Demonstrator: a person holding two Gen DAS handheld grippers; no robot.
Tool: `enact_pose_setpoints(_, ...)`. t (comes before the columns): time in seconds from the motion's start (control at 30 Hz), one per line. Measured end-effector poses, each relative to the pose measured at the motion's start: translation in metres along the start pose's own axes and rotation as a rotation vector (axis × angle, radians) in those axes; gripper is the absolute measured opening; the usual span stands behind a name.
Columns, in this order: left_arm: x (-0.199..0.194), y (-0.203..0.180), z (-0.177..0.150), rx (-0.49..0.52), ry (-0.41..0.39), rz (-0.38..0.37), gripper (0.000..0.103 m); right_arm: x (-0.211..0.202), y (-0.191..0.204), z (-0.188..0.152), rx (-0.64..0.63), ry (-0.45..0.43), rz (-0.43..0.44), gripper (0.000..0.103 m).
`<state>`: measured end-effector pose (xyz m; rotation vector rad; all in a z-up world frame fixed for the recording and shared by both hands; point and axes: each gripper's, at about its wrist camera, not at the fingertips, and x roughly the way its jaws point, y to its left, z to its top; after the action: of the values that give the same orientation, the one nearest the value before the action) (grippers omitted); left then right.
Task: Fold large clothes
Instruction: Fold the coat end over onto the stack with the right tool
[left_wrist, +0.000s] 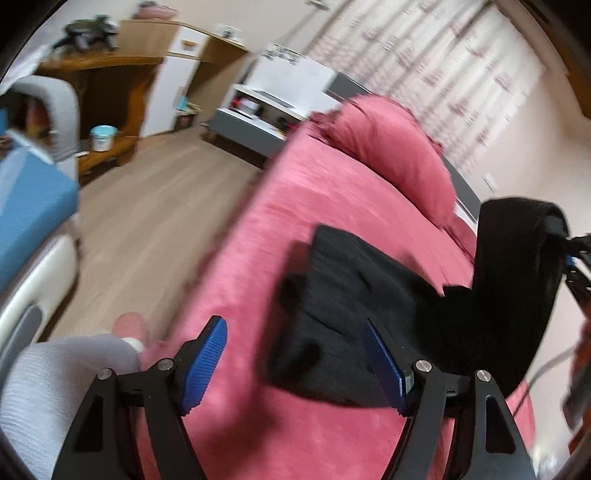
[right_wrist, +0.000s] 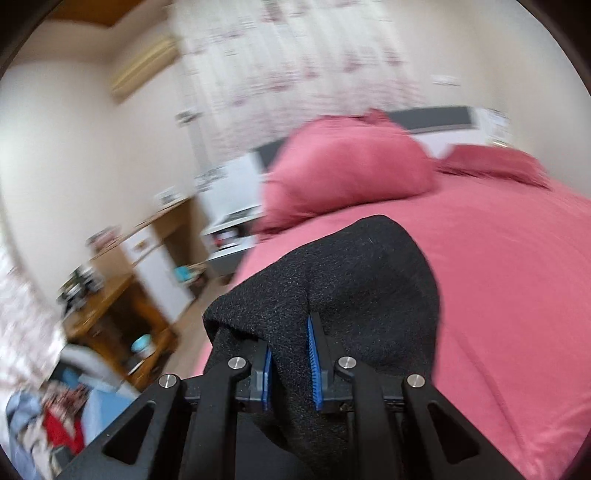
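Right claw pinching black garment off pink bed, probably for folding; left claw spread, empty.

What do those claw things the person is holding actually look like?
Each claw, left and right, has two black angular arms with triangular cut-outs and round silver pivot bolts. The fingertips carry ribbed blue pads. The person wears a light grey ribbed-knit garment.
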<state>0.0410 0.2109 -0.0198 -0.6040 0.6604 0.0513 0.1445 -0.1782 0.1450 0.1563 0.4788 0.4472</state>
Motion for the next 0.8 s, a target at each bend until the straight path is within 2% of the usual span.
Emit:
enact_pose_setpoints(0.1,-0.012,0.018,0.008,-0.061,-0.06,0.066,0.076,0.019,0.062,-0.023,-0.111,0.058,0.113,0.016)
enact_pose_setpoints(0.2,-0.018,0.036,0.013,-0.117,-0.09,0.106,0.076,0.057,0.11,-0.071,-0.221,0.188,0.225,0.016)
enact_pose_setpoints(0.27,-0.02,0.046,0.013,-0.144,-0.095,0.136,0.076,0.088,0.133,-0.114,-0.317,0.321,0.243,0.017)
enact_pose_setpoints(0.33,-0.019,0.053,0.013,-0.163,-0.087,0.151,0.076,0.124,0.143,-0.164,-0.341,0.497,0.199,0.023)
enact_pose_setpoints(0.37,-0.019,0.054,0.012,-0.164,-0.083,0.151,0.076,0.128,0.14,-0.176,-0.321,0.496,0.181,0.025)
enact_pose_setpoints(0.4,-0.019,0.053,0.012,-0.158,-0.083,0.148,0.076,0.121,0.133,-0.177,-0.26,0.43,0.191,0.027)
enact_pose_setpoints(0.43,-0.018,0.051,0.012,-0.149,-0.084,0.144,0.076,0.115,0.127,-0.176,-0.198,0.408,0.194,0.033)
enact_pose_setpoints(0.53,-0.015,0.039,0.008,-0.096,-0.076,0.125,0.077,0.094,0.108,-0.167,-0.096,0.424,0.209,0.044)
enact_pose_setpoints(0.6,-0.013,0.027,0.009,-0.048,-0.071,0.104,0.077,0.064,0.094,-0.163,-0.127,0.394,0.199,0.044)
enact_pose_setpoints(0.67,-0.012,0.012,0.012,0.017,-0.083,0.068,0.077,0.036,0.073,-0.16,-0.127,0.366,0.139,0.044)
enact_pose_setpoints(0.73,-0.011,-0.002,0.017,0.081,-0.108,0.049,0.078,0.018,0.044,-0.152,-0.035,0.341,0.097,0.044)
enact_pose_setpoints(0.8,-0.008,-0.02,0.023,0.173,-0.146,0.045,0.081,-0.002,0.002,-0.149,0.134,0.292,0.057,0.044)
